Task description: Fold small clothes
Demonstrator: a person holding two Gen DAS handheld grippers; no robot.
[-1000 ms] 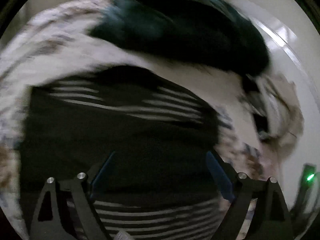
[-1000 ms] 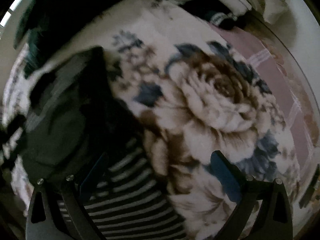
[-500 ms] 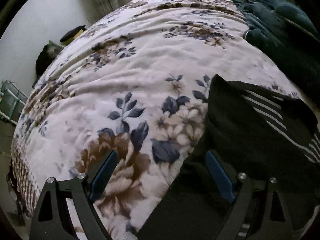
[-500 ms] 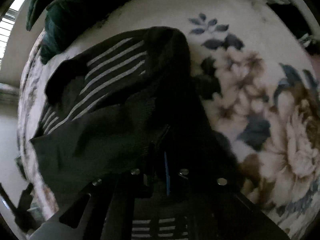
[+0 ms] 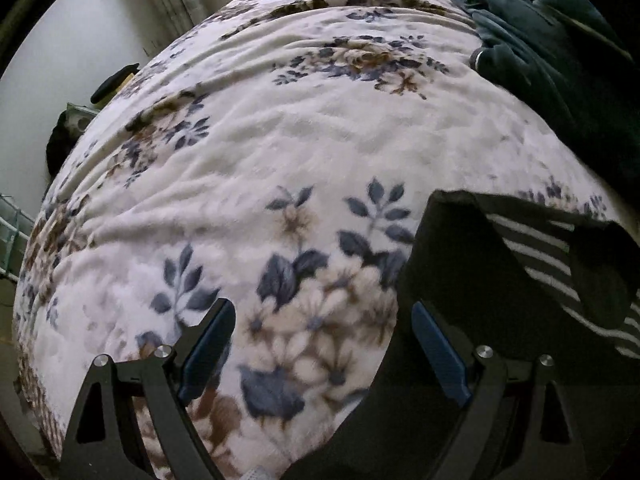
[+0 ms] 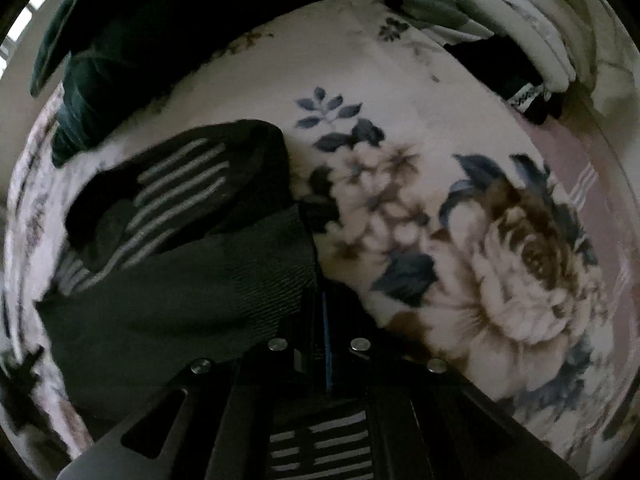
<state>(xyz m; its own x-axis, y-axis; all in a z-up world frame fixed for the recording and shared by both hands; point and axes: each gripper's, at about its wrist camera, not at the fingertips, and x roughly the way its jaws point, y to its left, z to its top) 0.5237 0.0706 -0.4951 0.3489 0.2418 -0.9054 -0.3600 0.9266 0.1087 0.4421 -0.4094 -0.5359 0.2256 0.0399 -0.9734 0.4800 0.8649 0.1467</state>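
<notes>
A small black garment with thin white stripes [image 6: 180, 240] lies crumpled on a floral blanket [image 6: 460, 260]. My right gripper [image 6: 324, 300] is shut on the garment's right edge, the cloth bunched to its left. In the left wrist view the same garment [image 5: 500, 280] lies at the right, partly under my right finger. My left gripper [image 5: 324, 344] is open and empty, low over the blanket [image 5: 300, 152] just left of the garment.
A dark teal heap of clothing [image 5: 560, 60] sits at the far right of the bed, also at the top left in the right wrist view [image 6: 120, 48]. Folded pale clothes [image 6: 520, 32] lie at the back right. The bed's left edge drops to the floor [image 5: 24, 240].
My right gripper closed on the garment's edge and has drawn it a little across the blanket. My left gripper swung left off the garment and now hovers over the blanket, still open.
</notes>
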